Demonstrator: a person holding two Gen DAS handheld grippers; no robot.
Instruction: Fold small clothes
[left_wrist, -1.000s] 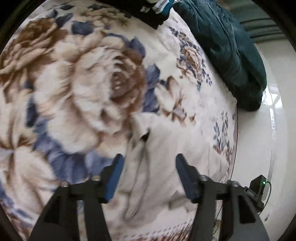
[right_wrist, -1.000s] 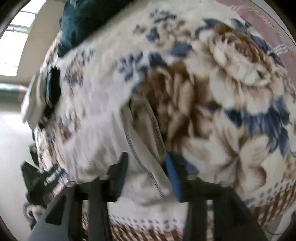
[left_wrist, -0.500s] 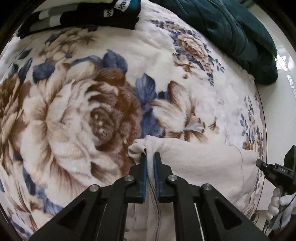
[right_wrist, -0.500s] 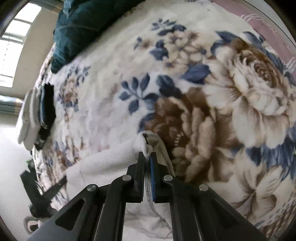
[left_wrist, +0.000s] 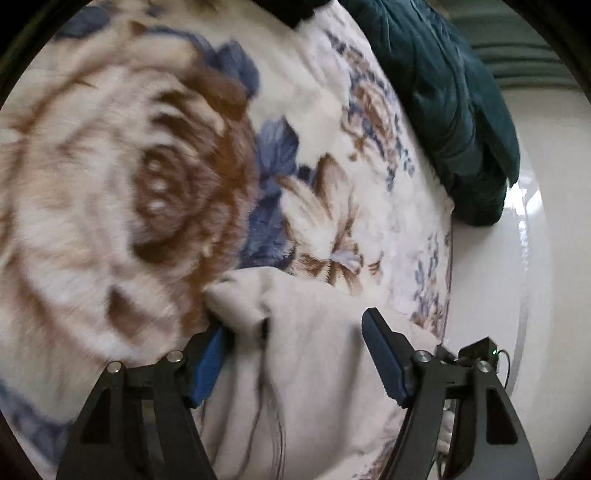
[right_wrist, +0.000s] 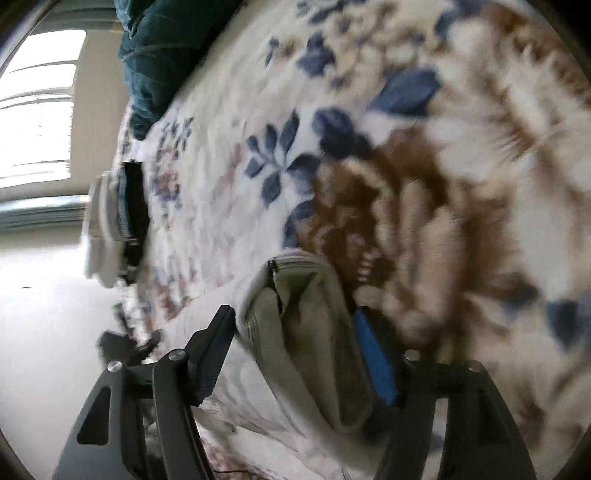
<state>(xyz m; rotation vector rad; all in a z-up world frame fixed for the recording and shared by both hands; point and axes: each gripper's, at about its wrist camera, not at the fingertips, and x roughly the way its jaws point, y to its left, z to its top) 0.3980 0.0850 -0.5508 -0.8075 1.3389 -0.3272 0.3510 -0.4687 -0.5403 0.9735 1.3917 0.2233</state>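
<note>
Garment (left_wrist: 314, 354) cream, bunched, corner folded over.

Left gripper (left_wrist: 299, 354) is held low with fingers (left_wrist: 384, 356) spread wide; right gripper (right_wrist: 295, 350) is likewise spread apart, nothing clamped.

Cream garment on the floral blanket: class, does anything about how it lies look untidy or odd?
Yes. The cream garment lies rumpled on the floral blanket, its top edge bunched into a lump and its seamed edge curled open, not flat. Both the left gripper and right gripper are open around it.
</note>
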